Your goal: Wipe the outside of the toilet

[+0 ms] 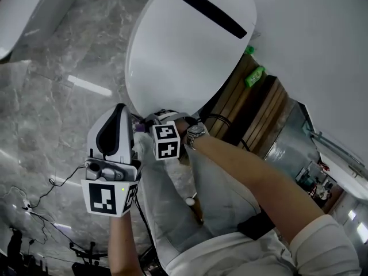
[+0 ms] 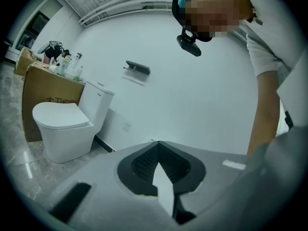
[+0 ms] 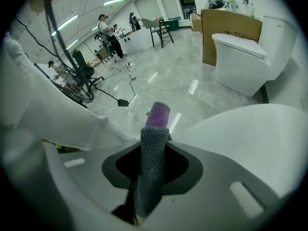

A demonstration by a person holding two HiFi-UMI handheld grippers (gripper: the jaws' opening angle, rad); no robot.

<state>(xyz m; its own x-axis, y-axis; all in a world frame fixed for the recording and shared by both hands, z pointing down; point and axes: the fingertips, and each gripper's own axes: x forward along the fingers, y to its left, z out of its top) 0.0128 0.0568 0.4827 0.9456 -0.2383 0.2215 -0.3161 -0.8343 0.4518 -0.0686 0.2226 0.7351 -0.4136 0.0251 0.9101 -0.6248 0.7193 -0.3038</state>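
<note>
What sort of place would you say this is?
Probably a showroom or lab, not a home bathroom: a second toilet stands beside a cardboard box on a wide polished floor, with people and a chair beyond.

The person is wearing a white short sleeve and pale grey trousers; a metal wristwatch is circling the right wrist; the left gripper is showing a smooth white shell with a black oval recess and a small green light; its marker cube is carrying black squares on white; a thin black cable is hanging beside it; the right gripper is showing a grey-white shell round a dark recess.
</note>
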